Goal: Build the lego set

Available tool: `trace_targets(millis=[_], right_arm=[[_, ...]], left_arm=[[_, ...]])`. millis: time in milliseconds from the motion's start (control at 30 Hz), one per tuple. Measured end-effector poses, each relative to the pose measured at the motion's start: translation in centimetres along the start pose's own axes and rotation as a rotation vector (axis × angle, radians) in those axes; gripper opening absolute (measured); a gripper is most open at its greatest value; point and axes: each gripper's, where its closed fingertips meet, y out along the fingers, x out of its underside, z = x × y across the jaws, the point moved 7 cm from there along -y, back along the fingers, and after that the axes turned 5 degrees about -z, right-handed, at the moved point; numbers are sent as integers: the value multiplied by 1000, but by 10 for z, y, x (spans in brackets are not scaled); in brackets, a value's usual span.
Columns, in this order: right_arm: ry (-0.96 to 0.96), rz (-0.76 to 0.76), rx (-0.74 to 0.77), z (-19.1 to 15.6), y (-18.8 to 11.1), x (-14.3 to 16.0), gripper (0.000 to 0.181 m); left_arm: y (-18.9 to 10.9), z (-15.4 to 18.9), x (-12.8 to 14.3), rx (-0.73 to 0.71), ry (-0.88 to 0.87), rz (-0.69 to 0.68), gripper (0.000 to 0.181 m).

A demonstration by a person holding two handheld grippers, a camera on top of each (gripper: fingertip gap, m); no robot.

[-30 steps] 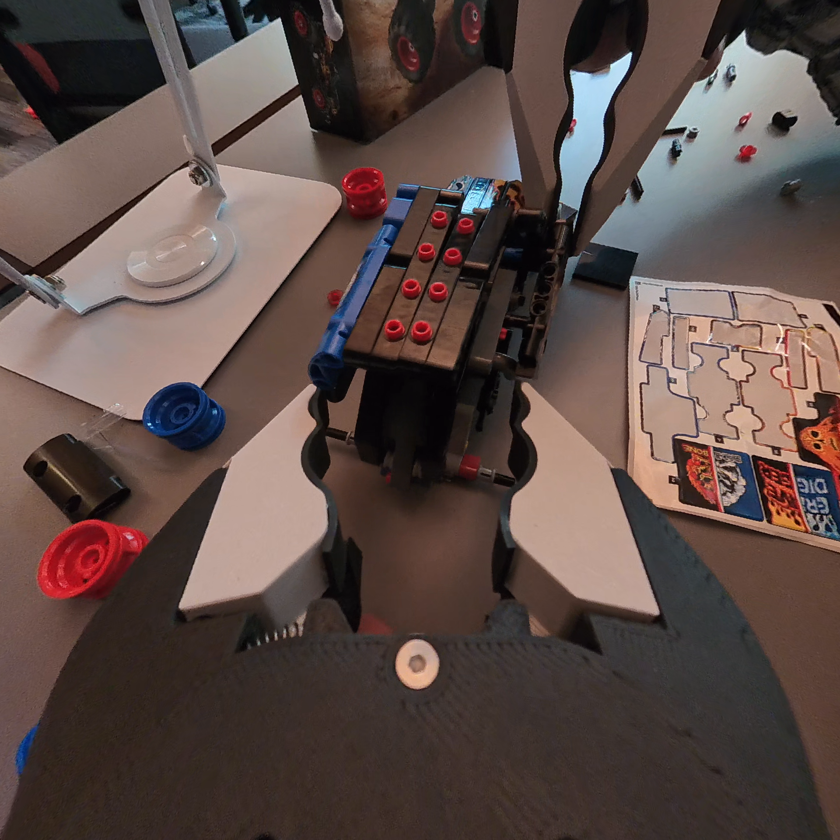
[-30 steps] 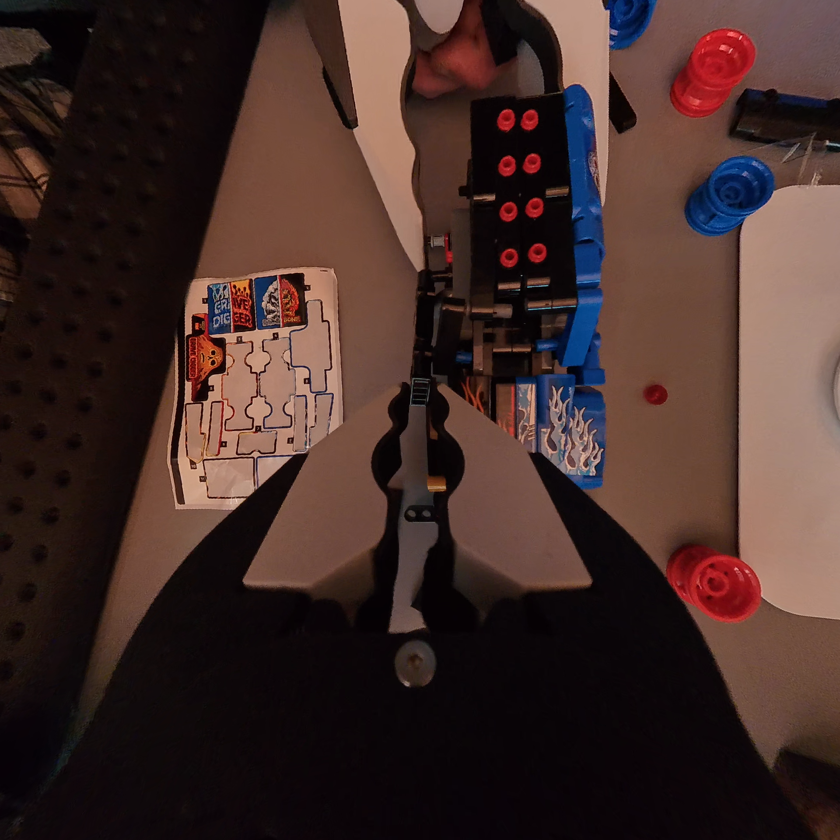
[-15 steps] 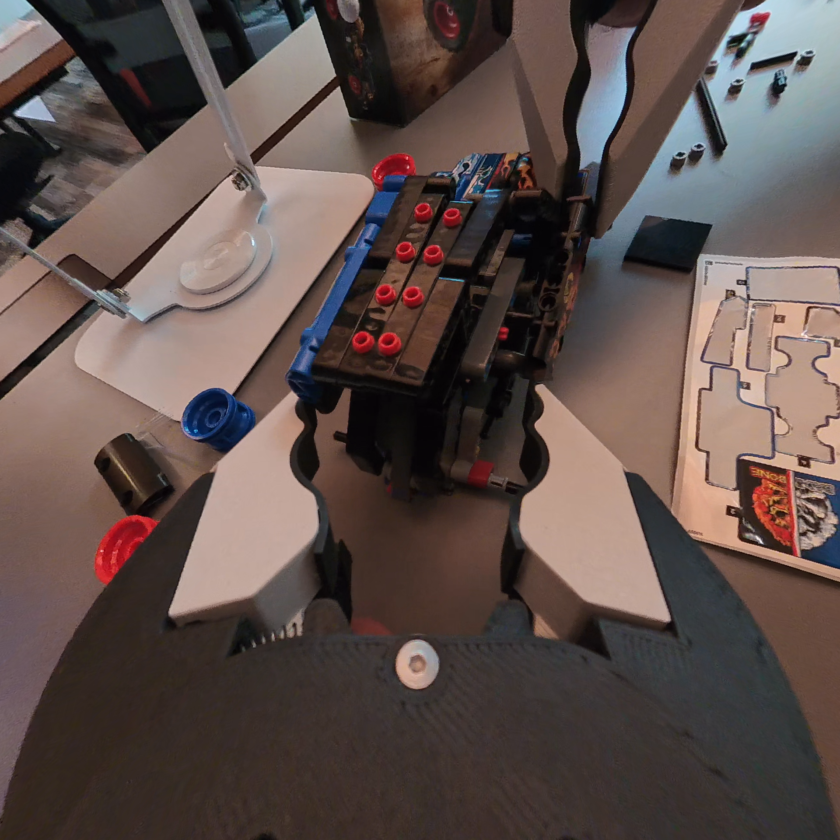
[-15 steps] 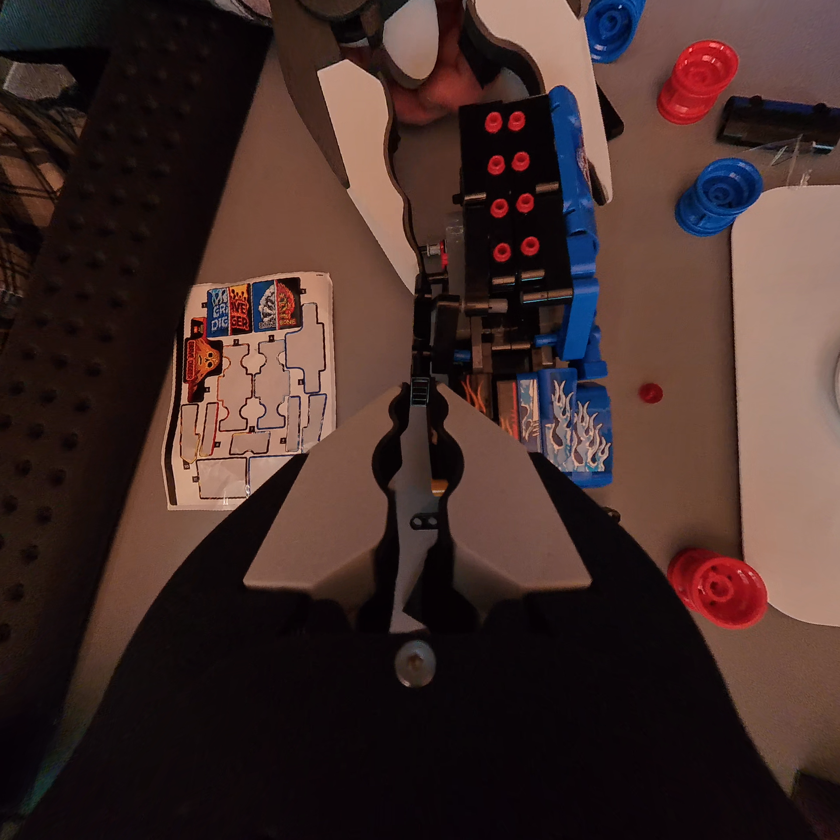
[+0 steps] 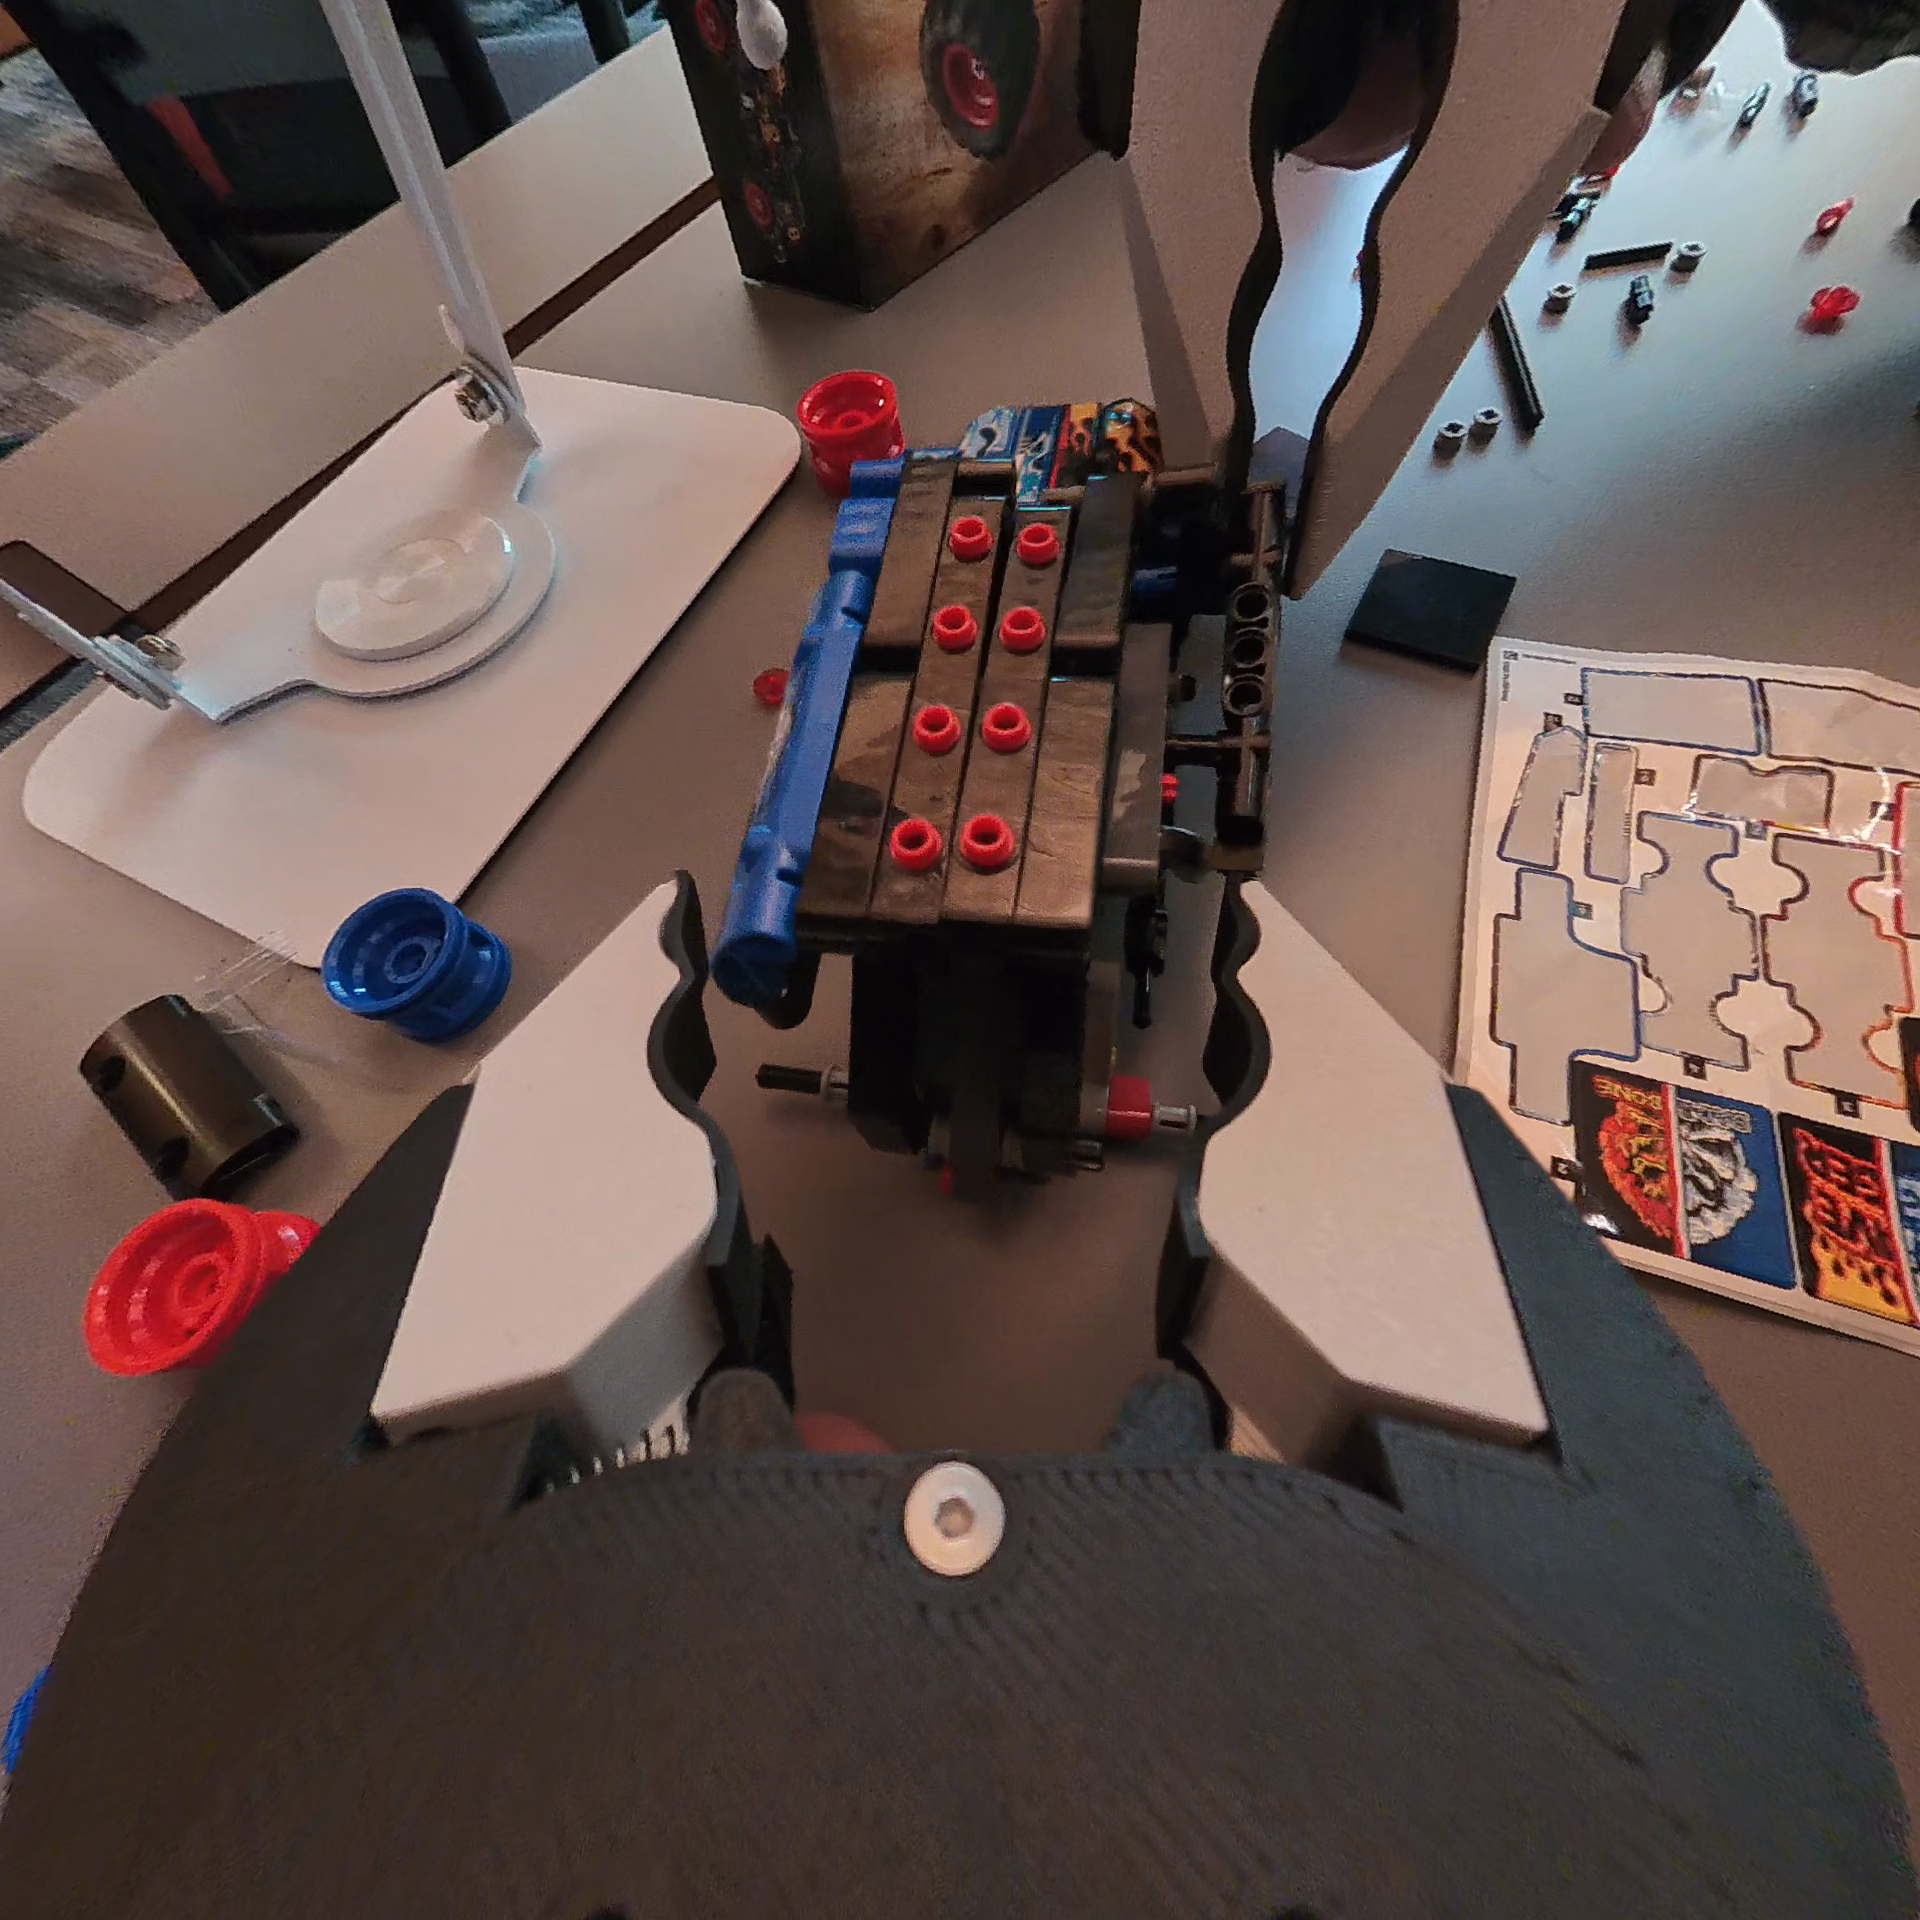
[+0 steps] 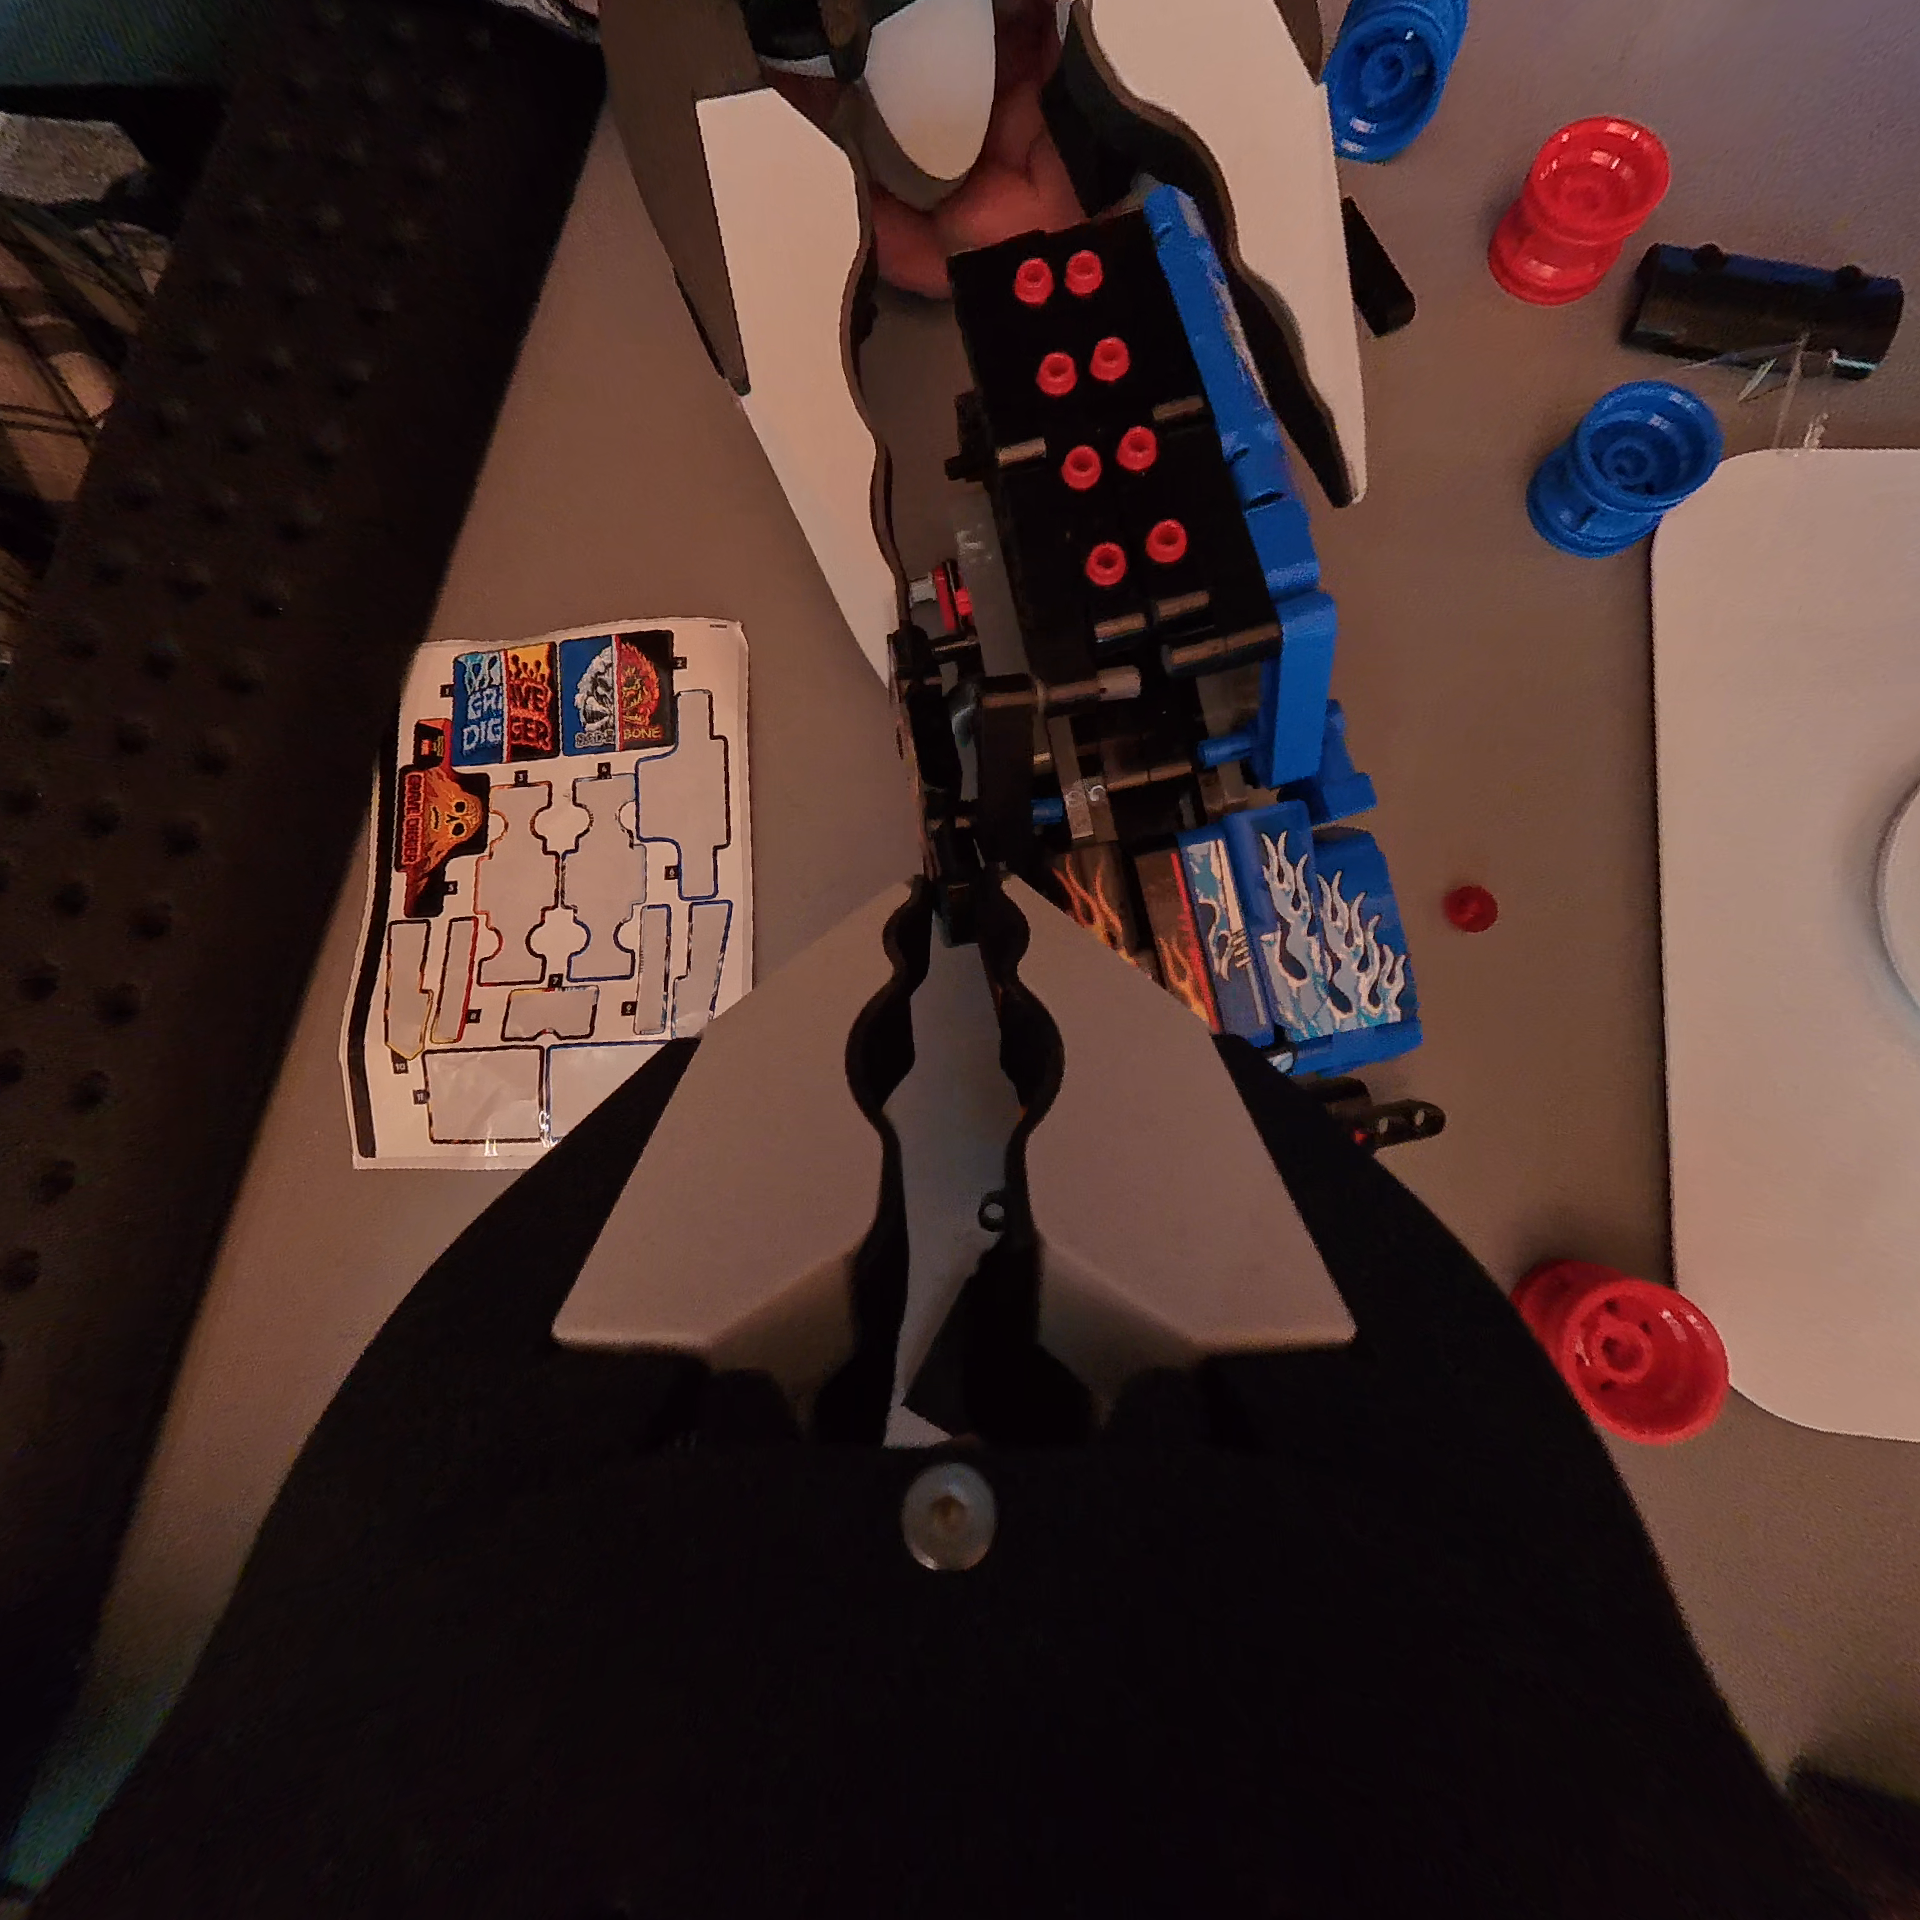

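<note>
The partly built lego truck (image 5: 977,727) lies on the grey table. It has a black deck with red studs, a blue side beam and flame-sticker panels (image 6: 1288,935). My left gripper (image 5: 961,935) straddles its rear end, and its fingers (image 5: 582,1122) press against the sides near the axle. It also shows at the top of the right wrist view (image 6: 1101,436). My right gripper (image 6: 961,899) is shut on the truck's thin black side frame. It comes down from above in the left wrist view (image 5: 1262,520). The truck also shows in the right wrist view (image 6: 1122,488).
A sticker sheet (image 5: 1683,935) lies to the right, with a black square tile (image 5: 1429,613) beyond it. Red hubs (image 5: 852,421) (image 5: 177,1288), a blue hub (image 5: 416,966) and a black cylinder (image 5: 187,1091) lie to the left by a white lamp base (image 5: 395,644). The set box (image 5: 883,135) stands behind. From the right gripper's tips to the black square tile (image 5: 1429,613) is close to 8 centimetres.
The truck has turned a little on the table, its rear end swinging toward the sticker sheet. Both grippers stayed on it and moved with it.
</note>
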Motion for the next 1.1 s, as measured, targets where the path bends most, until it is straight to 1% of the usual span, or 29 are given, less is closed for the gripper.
trace_targets(millis=[200, 367, 600, 733, 900, 967, 1033, 1100], right_arm=[[-22, -14, 17, -1, 1, -1, 9], [-36, -41, 39, -3, 2, -2, 10], [-34, -64, 54, -4, 4, -4, 13], [-34, -76, 77, -4, 6, -5, 15], [-37, -162, 133, -6, 5, -9, 20], [-56, -234, 187, -7, 2, -9, 25], [-63, -298, 222, -11, -3, -8, 37], [-60, -321, 223, -15, -6, -8, 37]], left_arm=[[1, 7, -1, 40, 10, -4, 99], [0, 9, -2, 48, 15, -1, 98], [-5, 18, -8, 42, 89, 41, 97], [-6, 19, -9, 45, 88, 46, 98], [-6, 20, -10, 51, 91, 36, 93], [-5, 21, -9, 72, 81, 32, 93], [-4, 22, -8, 74, 85, 26, 94], [-4, 22, -8, 81, 80, 26, 94]])
